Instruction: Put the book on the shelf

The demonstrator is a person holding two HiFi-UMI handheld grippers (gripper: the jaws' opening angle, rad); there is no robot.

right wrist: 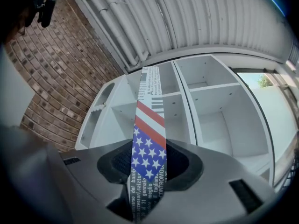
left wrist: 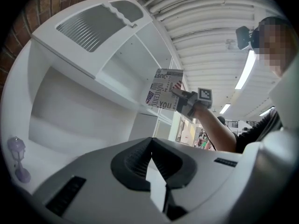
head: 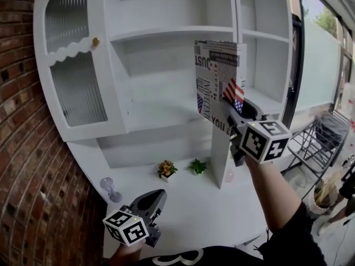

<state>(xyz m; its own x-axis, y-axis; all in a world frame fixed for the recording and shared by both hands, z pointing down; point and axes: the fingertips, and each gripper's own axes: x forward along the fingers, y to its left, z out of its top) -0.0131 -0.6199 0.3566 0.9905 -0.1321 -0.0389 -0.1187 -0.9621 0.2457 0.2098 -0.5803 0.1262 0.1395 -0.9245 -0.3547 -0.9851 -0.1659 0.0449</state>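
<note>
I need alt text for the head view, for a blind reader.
The right gripper holds a printed book upright before a white shelf unit. The left gripper, shut and empty, hangs low over the white counter.

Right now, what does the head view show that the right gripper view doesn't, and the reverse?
Only the head view: the left gripper low over the white counter, a small orange-flowered potted plant and a small green potted plant.
Only the right gripper view: the ribbed white ceiling, and the right gripper seen straight on, jaws closed on the stars-and-stripes edge of the newsprint-patterned book.
Both: that book held upright before the white shelf unit, and the red brick wall.
</note>
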